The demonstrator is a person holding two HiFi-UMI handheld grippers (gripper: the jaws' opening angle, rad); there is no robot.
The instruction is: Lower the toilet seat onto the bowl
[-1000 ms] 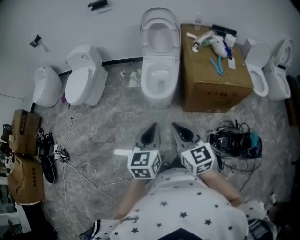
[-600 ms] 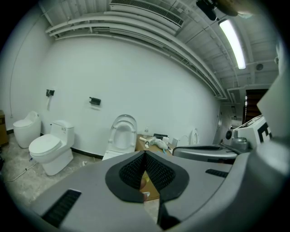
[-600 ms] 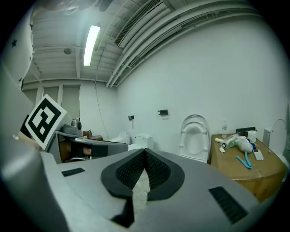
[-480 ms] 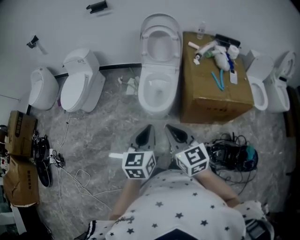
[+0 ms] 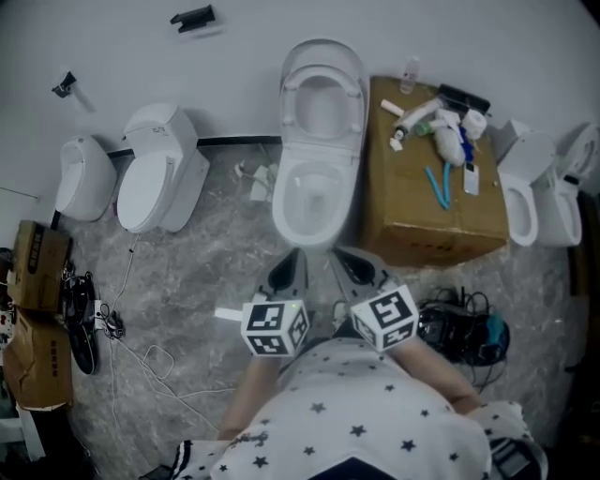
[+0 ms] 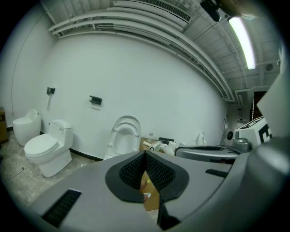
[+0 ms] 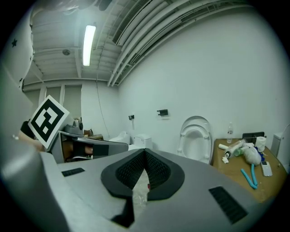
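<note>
Four other white fixtures line the wall beside the toilet bowl (image 5: pixel 307 202) I am facing. A closed toilet (image 5: pixel 155 178) and a smaller fixture (image 5: pixel 80 178) stand to the bowl's left, and a pair of toilets (image 5: pixel 523 178) to its right. Just right of the bowl, almost against it, stands a cardboard box (image 5: pixel 427 220). Its top carries tubes and a bottle (image 5: pixel 441 122).

The toilet seat (image 5: pixel 323 89) stands upright behind the bowl, against the lid at the wall.

Black cables (image 5: pixel 464 323) lie tangled in front of the bowl and to its right. Thin white cords (image 5: pixel 141 342) trail to its front left, with brown cartons (image 5: pixel 42 281) far beyond them.

My left gripper (image 5: pixel 294 258) and right gripper (image 5: pixel 345 256) sit side by side just short of the bowl's front rim and point at it. Both have their jaws clenched with nothing between the pads.

The box hems in the bowl's right side, while its left side has a wide open gap before the closed toilet.

The floor (image 5: pixel 216 244) is grey and marbled. The wall is plain white, with a black bracket (image 5: pixel 192 17) high to the bowl's left. The gripper views show ducts and a strip light (image 7: pixel 88 38) overhead.
</note>
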